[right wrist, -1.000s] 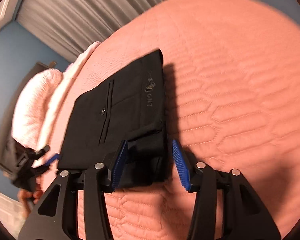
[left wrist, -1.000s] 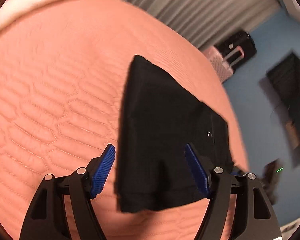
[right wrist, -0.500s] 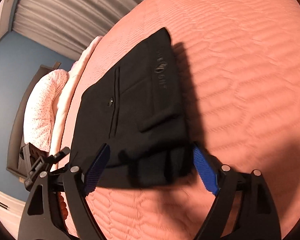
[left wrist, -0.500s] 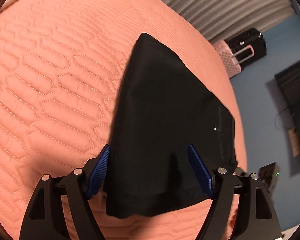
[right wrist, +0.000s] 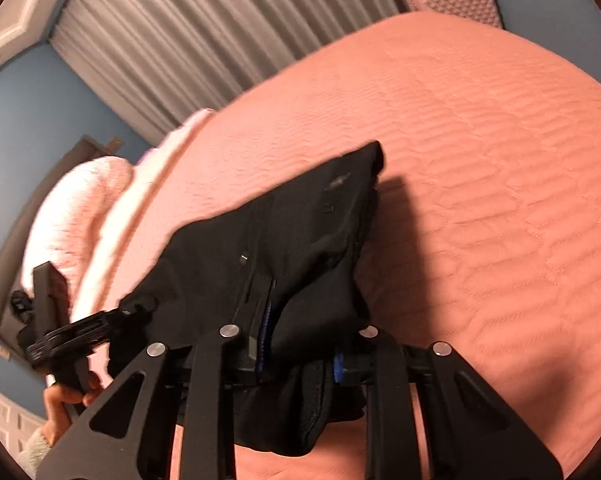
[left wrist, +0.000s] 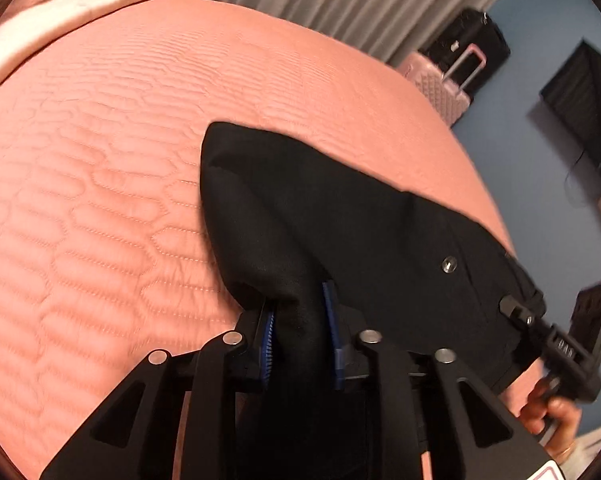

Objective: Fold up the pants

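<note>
Both claws are clenched on the black pants (left wrist: 340, 216), which lie folded on the pink quilted bed (left wrist: 100, 200) with their near edge bunched up. Our left claw (left wrist: 300, 332) pinches a gathered ridge of cloth between its blue pads; our right claw (right wrist: 300, 344) grips the opposite near corner. In each view we see the other hand (right wrist: 66, 394) low at the frame's edge. The cloth hides most of the pads.
</note>
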A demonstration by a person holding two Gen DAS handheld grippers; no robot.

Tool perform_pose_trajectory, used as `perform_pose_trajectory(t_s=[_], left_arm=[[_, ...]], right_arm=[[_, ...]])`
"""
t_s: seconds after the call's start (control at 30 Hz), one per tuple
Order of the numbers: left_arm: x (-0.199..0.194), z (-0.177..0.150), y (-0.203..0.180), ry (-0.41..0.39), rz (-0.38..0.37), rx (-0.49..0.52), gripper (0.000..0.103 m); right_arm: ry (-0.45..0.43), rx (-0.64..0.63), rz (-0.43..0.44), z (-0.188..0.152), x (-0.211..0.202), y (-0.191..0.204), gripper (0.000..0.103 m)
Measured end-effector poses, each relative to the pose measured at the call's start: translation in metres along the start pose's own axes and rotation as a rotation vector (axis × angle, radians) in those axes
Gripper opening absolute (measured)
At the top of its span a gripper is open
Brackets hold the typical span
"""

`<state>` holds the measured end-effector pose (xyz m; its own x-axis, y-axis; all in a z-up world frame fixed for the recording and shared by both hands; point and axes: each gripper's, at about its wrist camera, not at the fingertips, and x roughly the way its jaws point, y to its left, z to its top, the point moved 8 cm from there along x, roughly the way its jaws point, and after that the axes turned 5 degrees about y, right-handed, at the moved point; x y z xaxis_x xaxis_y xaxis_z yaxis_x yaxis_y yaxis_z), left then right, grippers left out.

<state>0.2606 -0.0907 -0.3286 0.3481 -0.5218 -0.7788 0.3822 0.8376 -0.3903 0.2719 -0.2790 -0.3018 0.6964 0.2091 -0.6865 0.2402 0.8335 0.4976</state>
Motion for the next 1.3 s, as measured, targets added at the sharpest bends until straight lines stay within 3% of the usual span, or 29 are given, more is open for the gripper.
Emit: perform_pose_trajectory(t_s=[0.03,0.07,0.1,0.13,0.17,0.23,0.27,0.33,0.37,0.43,0.47,0.53,0.57,0.63,0.67,0.73,0.8,0.93,1.0,1.07,1.13,1.2,1.3], left_arm=[[0.006,-0.003,0.004,0.019,0.017,-0.007,0.035],[0.007,-0.011,0.012,0.038,0.021,-0.034,0.048],[0.009,-0.014,0.016,0.048,0.028,-0.056,0.055],[0.0,-0.022,0.025,0.038,0.002,-0.095,0.054],[-0.011,-0.028,0.032,0.021,-0.008,-0.116,0.054],[-0.037,-0.034,0.046,-0.017,0.096,-0.141,0.059],[-0.053,-0.034,0.048,-0.049,0.138,-0.138,0.059],[-0.082,-0.026,0.035,-0.136,0.136,-0.113,0.06],[-0.087,-0.02,0.023,-0.156,0.117,-0.1,0.068],[-0.071,-0.01,-0.01,-0.101,0.069,-0.047,0.076],[-0.057,-0.011,-0.02,-0.062,0.082,-0.019,0.076],[-0.017,-0.021,-0.021,0.058,0.166,0.018,0.076],[0.006,-0.03,-0.013,0.12,0.225,0.025,0.075],[0.01,-0.031,-0.013,0.102,0.281,0.066,0.073],[0.0,-0.028,-0.018,0.076,0.272,0.057,0.074],[-0.012,-0.022,-0.02,0.014,0.216,0.019,0.077],[0.006,-0.027,-0.005,0.083,0.238,-0.01,0.073],[-0.031,-0.033,0.001,0.011,0.068,-0.123,0.076],[-0.049,-0.047,0.011,-0.018,0.049,-0.173,0.077],[-0.054,-0.064,0.022,-0.017,0.023,-0.256,0.081],[-0.043,-0.073,0.029,0.003,-0.042,-0.352,0.081],[-0.029,-0.085,0.033,0.039,-0.11,-0.413,0.081],[-0.027,-0.091,0.029,-0.002,-0.116,-0.419,0.085]], right_arm=[[0.077,0.058,0.019,-0.009,0.013,-0.015,0.033],[0.068,0.092,0.072,-0.011,0.01,-0.017,0.038],[0.065,0.103,0.081,-0.013,0.001,-0.019,0.041],[0.062,0.095,0.047,-0.013,-0.009,-0.021,0.044],[0.011,0.069,-0.014,-0.013,-0.029,-0.024,0.055],[-0.137,-0.004,-0.095,-0.007,-0.074,-0.019,0.055],[-0.157,-0.039,-0.08,-0.005,-0.085,-0.011,0.055],[-0.149,-0.105,-0.077,0.003,-0.089,0.008,0.054],[-0.102,-0.163,-0.077,0.006,-0.078,0.025,0.05],[-0.015,-0.233,-0.101,0.002,-0.051,0.036,0.047],[0.059,-0.259,-0.135,-0.005,-0.027,0.035,0.047],[0.131,-0.296,-0.209,-0.017,0.003,0.026,0.047],[0.123,-0.353,-0.252,-0.017,0.005,0.03,0.047],[0.115,-0.353,-0.232,-0.011,-0.009,0.047,0.048],[0.065,-0.337,-0.167,-0.005,-0.024,0.06,0.048],[0.05,-0.331,-0.146,-0.003,-0.027,0.064,0.047],[0.191,-0.337,-0.207,-0.021,0.001,0.044,0.047],[0.059,-0.279,-0.16,-0.022,-0.044,0.042,0.05],[-0.005,-0.18,-0.155,-0.029,-0.073,0.018,0.081],[0.017,-0.108,-0.133,-0.036,-0.074,-0.003,0.085],[0.06,-0.028,-0.082,-0.04,-0.065,-0.019,0.085],[0.094,0.073,0.047,-0.041,-0.047,-0.02,0.084],[0.104,0.184,0.166,-0.037,-0.028,-0.018,0.084]])
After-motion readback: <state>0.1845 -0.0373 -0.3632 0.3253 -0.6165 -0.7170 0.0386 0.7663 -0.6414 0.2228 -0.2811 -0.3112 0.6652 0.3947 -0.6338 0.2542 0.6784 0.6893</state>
